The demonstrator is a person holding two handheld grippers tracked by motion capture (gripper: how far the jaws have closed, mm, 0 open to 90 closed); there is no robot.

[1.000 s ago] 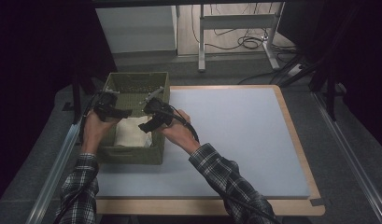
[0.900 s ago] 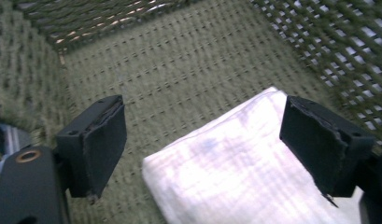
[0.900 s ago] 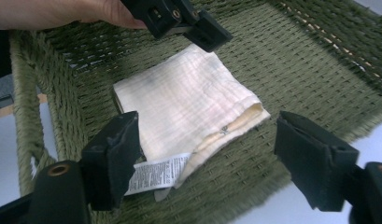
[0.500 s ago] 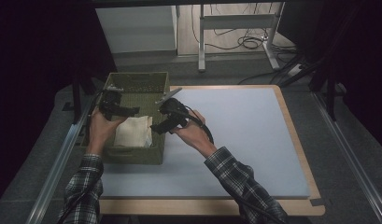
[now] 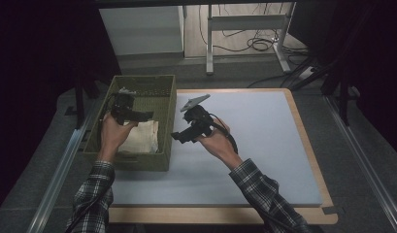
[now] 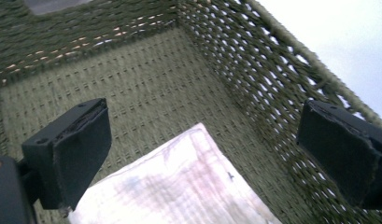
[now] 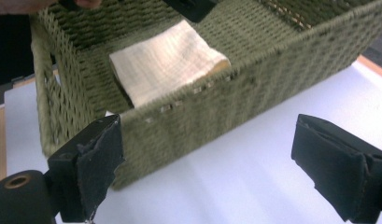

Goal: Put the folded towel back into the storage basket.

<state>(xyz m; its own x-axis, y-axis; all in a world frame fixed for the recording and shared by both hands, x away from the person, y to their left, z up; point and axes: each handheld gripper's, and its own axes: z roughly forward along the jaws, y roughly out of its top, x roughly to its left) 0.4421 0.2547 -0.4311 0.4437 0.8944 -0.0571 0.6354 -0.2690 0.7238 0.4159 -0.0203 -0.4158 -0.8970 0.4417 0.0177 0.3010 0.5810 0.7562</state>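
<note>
folded cloth (image 5: 140, 137), pale, lying flat on the floor of the woven green basket (image 5: 168, 112), in the half nearer the person; its long axis runs roughly from near wall to far wall, and in the left gripper view (image 6: 188, 186) we see one corner pointing toward the far end. basket standing at the left edge of the white mat (image 5: 264, 145), on the table (image 5: 310, 145).

left gripper (image 5: 133, 115): held over the basket, directly above the cloth; jaws have just been opening and now stand wide, nothing between the pads (image 6: 81, 149), the cloth lying free below them. right gripper (image 5: 182, 137): outside the basket, over the mat just beside its right wall; jaws likewise just opened wide and empty, looking across the wall at the cloth (image 7: 167, 63).

we judge the cloth deposited and released. any further handling falls to the left gripper, the nearer one, with the cloth straight beneath it; the right would first have to clear the wall.
</note>
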